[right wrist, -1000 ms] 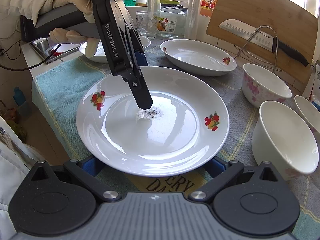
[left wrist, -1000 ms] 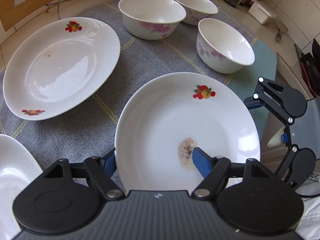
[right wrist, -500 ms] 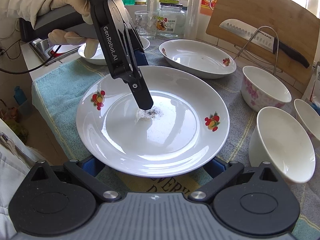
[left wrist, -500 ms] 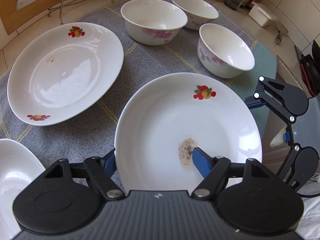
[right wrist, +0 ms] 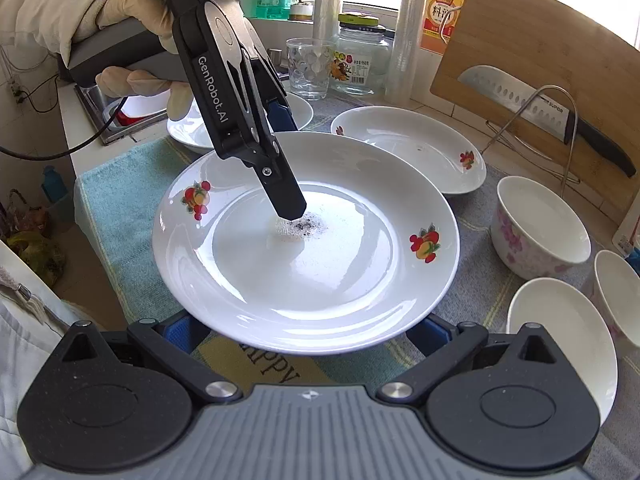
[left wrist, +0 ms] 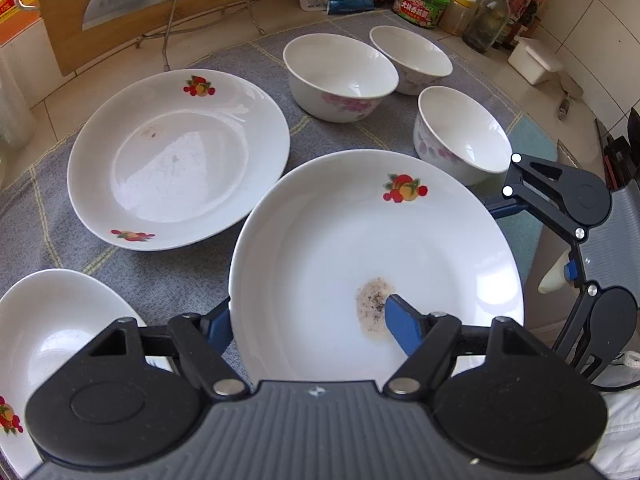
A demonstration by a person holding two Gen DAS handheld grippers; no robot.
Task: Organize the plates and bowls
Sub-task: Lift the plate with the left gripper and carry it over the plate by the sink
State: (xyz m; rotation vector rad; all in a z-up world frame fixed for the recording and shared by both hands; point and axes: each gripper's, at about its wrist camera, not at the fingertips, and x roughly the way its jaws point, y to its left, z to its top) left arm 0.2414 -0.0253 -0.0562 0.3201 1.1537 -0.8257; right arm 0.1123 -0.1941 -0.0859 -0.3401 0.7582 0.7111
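Three glossy round bowls (left wrist: 340,76), woven cloth (left wrist: 168,280)

We read "GenRobot.AI" in white letters down the black body of the left gripper (right wrist: 294,210), upper left of the right wrist view. On the knife blade (right wrist: 516,100) at the right edge, small print spells "SUPOR". The orange bottle (right wrist: 442,12) at the top centre carries large Chinese characters, "料酒". On the towel (right wrist: 120,208), below the plate at the bottom centre, we make out "appy". In the left wrist view, the green tin (left wrist: 424,2) and the packets at the top bear Chinese print too small for us to read.
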